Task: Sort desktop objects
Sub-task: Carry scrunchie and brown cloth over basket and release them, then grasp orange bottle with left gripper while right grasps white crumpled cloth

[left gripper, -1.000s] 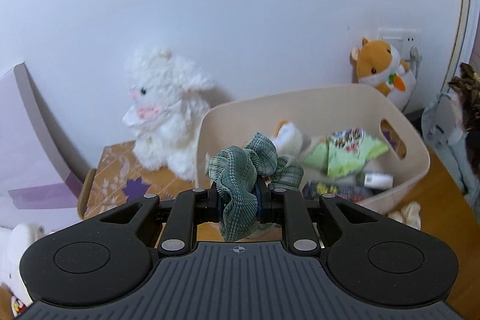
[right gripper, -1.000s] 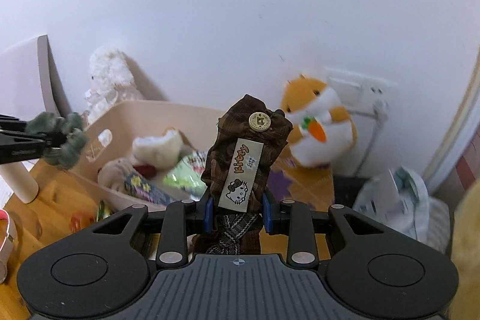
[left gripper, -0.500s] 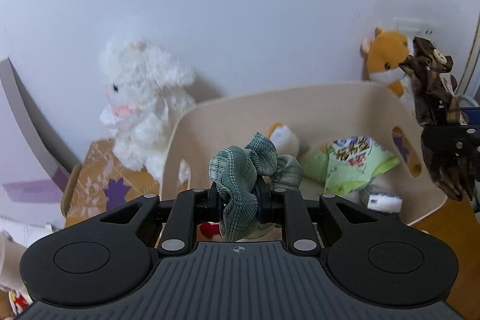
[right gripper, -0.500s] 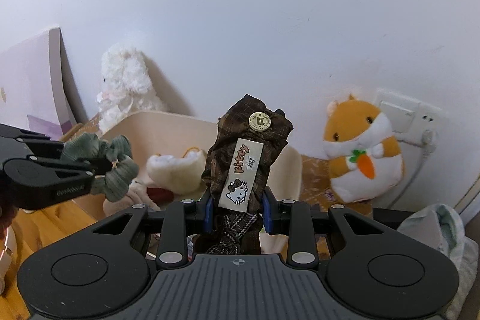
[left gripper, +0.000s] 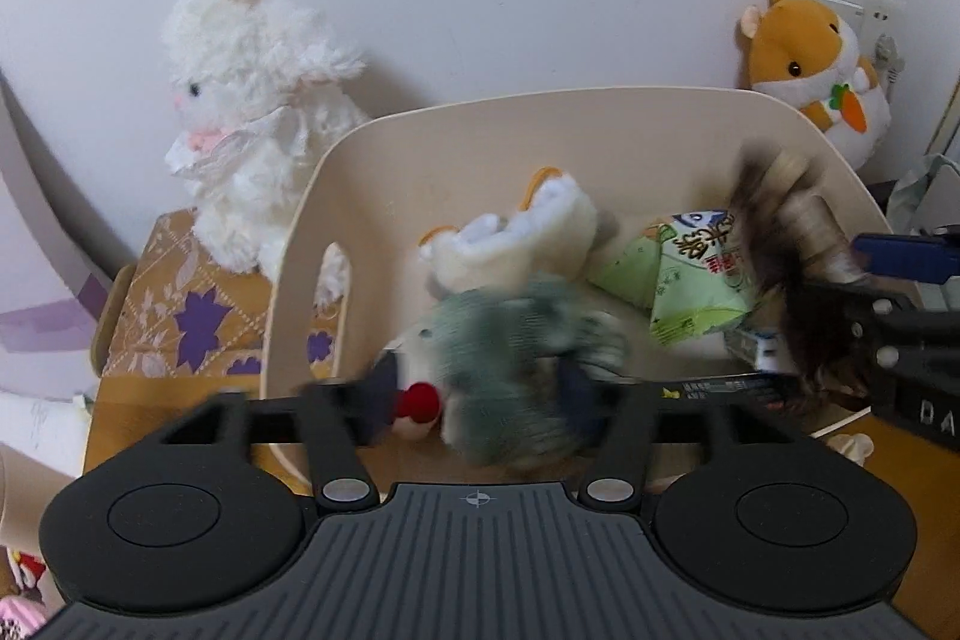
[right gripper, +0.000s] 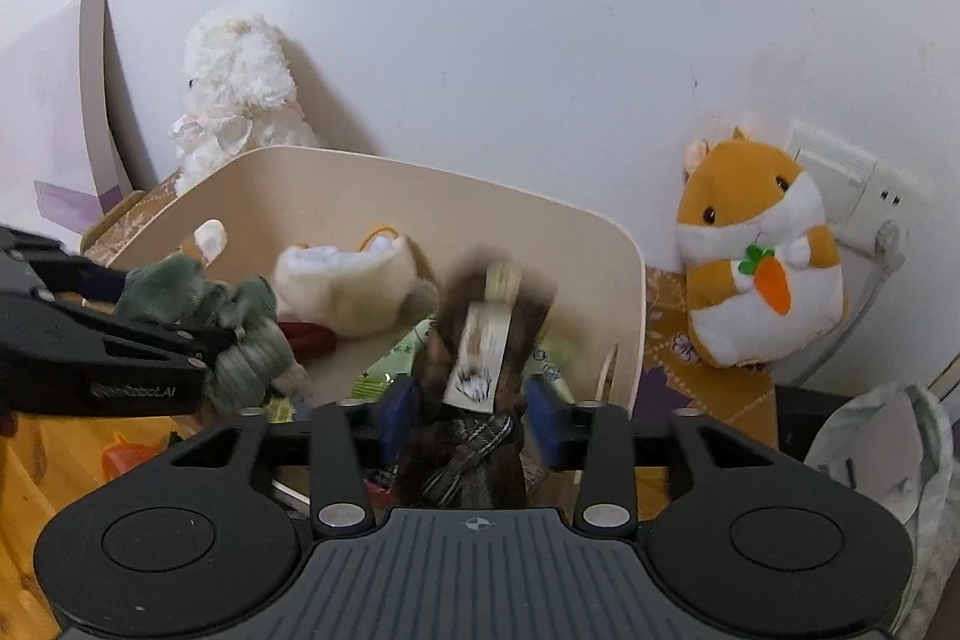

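Jaws on both tools have spread wide since half a second ago, when each was clamped on its piece of fabric. The left gripper [left gripper: 480,394] now stands open over the beige basket [left gripper: 600,130], with the green scrunchie [left gripper: 516,364] blurred and loose between its fingers. The right gripper [right gripper: 474,415] is likewise open above the basket, the brown plaid hair bow [right gripper: 480,340] blurred between its parted blue pads [right gripper: 543,421] and no longer pinched.

White wall [right gripper: 480,10]; wall socket [right gripper: 852,184]; wooden tabletop [right gripper: 36,460].
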Tool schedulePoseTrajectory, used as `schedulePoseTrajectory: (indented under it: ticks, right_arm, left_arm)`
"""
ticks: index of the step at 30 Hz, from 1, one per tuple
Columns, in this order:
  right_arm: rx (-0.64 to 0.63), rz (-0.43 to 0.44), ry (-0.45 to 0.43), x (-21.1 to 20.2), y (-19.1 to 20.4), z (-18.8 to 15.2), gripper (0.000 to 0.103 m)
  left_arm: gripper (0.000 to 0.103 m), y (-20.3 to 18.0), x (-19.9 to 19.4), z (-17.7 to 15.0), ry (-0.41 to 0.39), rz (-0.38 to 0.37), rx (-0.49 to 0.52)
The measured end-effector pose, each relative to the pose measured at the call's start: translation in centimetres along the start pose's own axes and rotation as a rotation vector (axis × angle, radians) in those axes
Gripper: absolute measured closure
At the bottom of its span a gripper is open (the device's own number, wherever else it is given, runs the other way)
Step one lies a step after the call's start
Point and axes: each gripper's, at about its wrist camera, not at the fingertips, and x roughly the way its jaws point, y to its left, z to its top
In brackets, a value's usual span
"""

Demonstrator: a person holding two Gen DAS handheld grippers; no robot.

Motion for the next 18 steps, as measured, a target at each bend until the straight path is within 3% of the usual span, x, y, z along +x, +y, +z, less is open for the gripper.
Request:
schedulePoseTrajectory:
  ticks: [1, 5, 8, 14, 18]
  right_arm:
    - [-0.012, -0.014, -0.008, -0.1, 0.1, -0.1, 0.033]
    - [-0.019, -0.028, -0.037, -1.1, 0.0, -0.2, 0.023]
    - [-0.005, -0.039, -0.064, -2.3, -0.5, -0.5, 0.006]
    - [0.064, -0.059, -0.125, -4.6, -2.3, -2.4, 0.000]
    - [0.123, -0.091, -0.108, -5.0, -3.6, -4.8, 0.000]
  left_arm:
    - [0.029, 0.3, -0.2, -0.1, -0.008, -0.003, -0.012]
    - [0.024, 1.2, -0.5, -0.1, 0.002, -0.010, -0.040]
    - [0.024, 2.0, -1.3, -0.4, -0.011, -0.018, -0.040]
    - [0.023, 4.4, -3.4, -1.1, -0.061, -0.035, -0.056]
    - [0.022, 6.4, -4.3, -2.2, -0.062, -0.049, -0.110]
